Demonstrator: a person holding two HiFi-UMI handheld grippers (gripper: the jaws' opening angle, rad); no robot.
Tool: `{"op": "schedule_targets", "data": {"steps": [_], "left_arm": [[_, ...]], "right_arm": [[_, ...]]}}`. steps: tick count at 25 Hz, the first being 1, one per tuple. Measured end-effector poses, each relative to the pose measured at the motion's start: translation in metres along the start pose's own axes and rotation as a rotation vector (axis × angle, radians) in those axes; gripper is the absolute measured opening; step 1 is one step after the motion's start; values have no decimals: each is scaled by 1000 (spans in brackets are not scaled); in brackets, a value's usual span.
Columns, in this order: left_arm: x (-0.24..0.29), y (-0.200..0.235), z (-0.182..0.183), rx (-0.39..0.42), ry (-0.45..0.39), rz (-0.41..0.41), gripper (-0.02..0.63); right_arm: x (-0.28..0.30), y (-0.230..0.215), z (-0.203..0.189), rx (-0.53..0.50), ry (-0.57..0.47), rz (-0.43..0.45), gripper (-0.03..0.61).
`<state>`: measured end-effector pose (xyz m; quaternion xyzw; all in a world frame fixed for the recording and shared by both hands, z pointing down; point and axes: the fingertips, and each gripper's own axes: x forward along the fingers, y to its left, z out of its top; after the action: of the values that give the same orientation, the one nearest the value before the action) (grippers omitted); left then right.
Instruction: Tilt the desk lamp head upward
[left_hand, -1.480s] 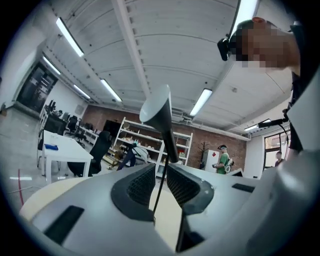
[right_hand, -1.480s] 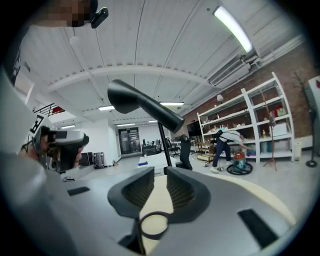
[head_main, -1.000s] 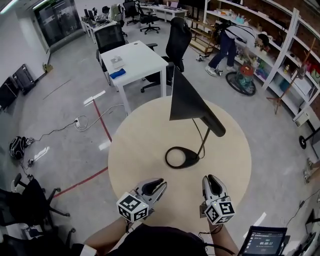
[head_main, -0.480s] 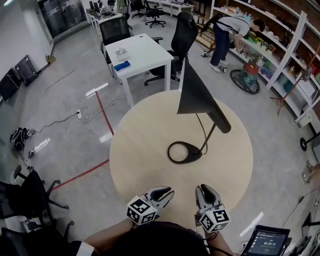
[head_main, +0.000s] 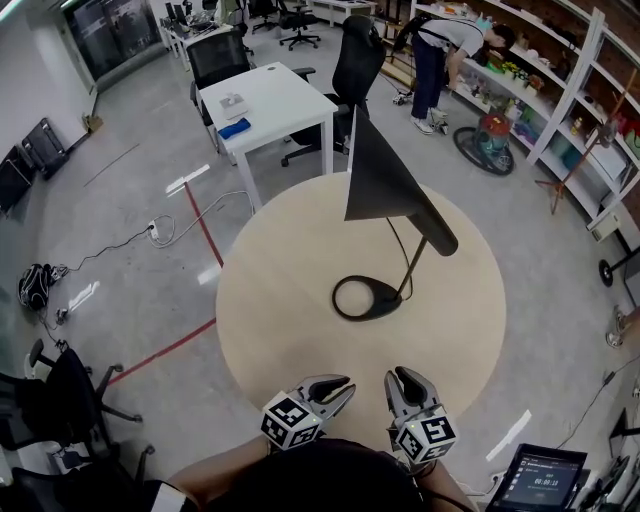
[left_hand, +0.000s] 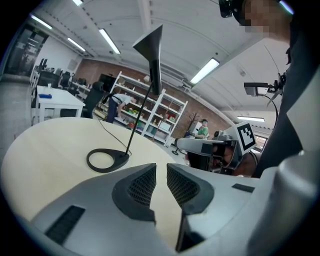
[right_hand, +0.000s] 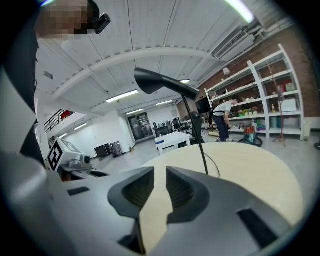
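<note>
Holding both tongs low over the table (head_main: 265, 300), I kept them on my side of the lamp base (head_main: 365, 298) and well short of it. The left tongs (head_main: 343, 384) were pressed together with nothing between the jaws, only bare tabletop beyond them. The right tongs (head_main: 400, 376) were pressed together too, also empty, just right of the left ones and almost straight in front of the base. That base, a flat black ring, lay near the table's middle. The stem (head_main: 413, 268) rose from the base's right end, leaning right, and the black cone head (head_main: 385, 180) hung above and beyond the base, touched by neither tongs
</note>
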<state>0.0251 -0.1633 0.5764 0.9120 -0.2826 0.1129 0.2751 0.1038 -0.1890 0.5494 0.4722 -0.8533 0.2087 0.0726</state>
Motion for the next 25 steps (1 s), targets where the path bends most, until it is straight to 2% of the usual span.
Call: {"op": "schedule_targets", "data": {"steps": [7, 25], "left_arm": [[1, -4, -6, -1, 24, -13, 64], [4, 1, -6, -10, 24, -2, 64]], "right_arm": [[-3, 3, 2, -12, 0, -8, 74], [-2, -1, 0, -5, -2, -11, 74]]}}
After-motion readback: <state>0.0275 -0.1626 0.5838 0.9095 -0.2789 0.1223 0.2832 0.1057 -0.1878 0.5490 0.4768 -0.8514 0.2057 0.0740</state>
